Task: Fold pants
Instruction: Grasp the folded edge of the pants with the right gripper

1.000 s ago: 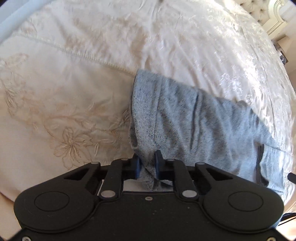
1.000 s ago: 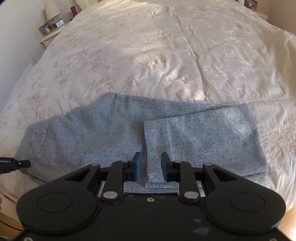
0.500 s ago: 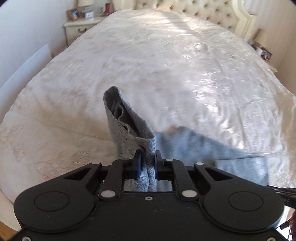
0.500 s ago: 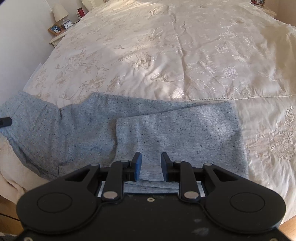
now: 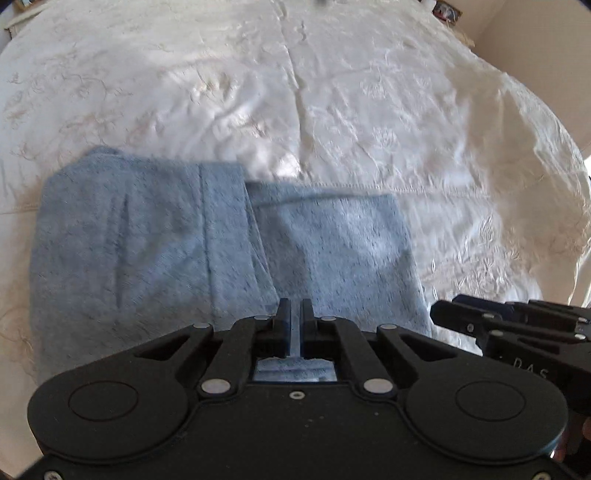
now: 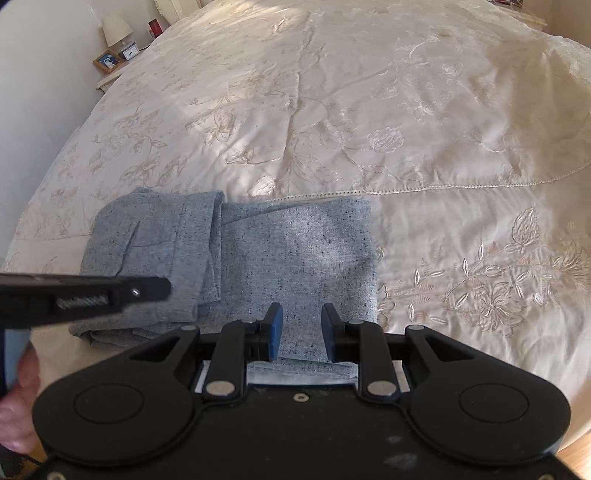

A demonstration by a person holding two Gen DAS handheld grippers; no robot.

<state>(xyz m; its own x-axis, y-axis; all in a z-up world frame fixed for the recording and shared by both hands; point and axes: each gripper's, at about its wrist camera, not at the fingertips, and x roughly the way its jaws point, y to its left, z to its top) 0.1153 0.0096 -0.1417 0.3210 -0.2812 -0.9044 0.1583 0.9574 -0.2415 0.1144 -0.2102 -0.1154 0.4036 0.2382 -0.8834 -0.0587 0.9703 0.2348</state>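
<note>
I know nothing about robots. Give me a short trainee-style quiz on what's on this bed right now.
1. True or false: the grey-blue pants lie on a bare wooden floor.
2. The right tongs are: A) open, over the pants; B) clamped on a pillow; C) out of view.
3. Fill in: on the nightstand, behind the picture frame, stands a ____.

Key: 1) False, they lie on the cream embroidered bedspread. 2) A. 3) lamp.
</note>
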